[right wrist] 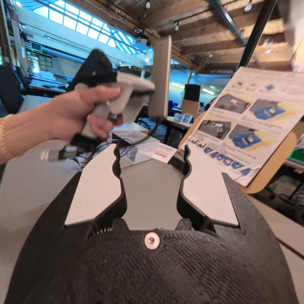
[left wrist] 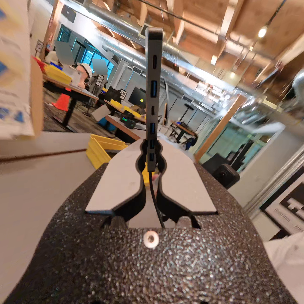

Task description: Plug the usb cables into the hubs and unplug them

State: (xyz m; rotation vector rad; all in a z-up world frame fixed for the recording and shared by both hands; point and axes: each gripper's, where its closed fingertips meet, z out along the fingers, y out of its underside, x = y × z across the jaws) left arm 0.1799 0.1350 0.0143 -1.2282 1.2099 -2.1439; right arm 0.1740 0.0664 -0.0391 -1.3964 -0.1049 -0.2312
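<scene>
My left gripper (left wrist: 152, 148) is shut on the lower end of a slim dark grey USB hub (left wrist: 153, 92). The hub stands upright, high above the table, its side row of blue and slot ports facing me. Its black cable (left wrist: 155, 197) hangs down between my fingers. My right gripper (right wrist: 151, 151) is open and empty above the grey table (right wrist: 151, 189). In the right wrist view the same hub (right wrist: 160, 75) shows flat-side on, held by the other gripper (right wrist: 131, 87) in a person's hand (right wrist: 79, 111). The hub's cable plug (right wrist: 54, 154) dangles at the left.
Yellow bins (left wrist: 102, 151) sit on the table ahead of the left gripper. A printed instruction board (right wrist: 246, 125) leans at the right. A clear plastic box (right wrist: 136, 146) with thin wires lies ahead of the right gripper. A black camera (left wrist: 227, 174) stands at the right. The grippers' ends are close to 9 cm from one another.
</scene>
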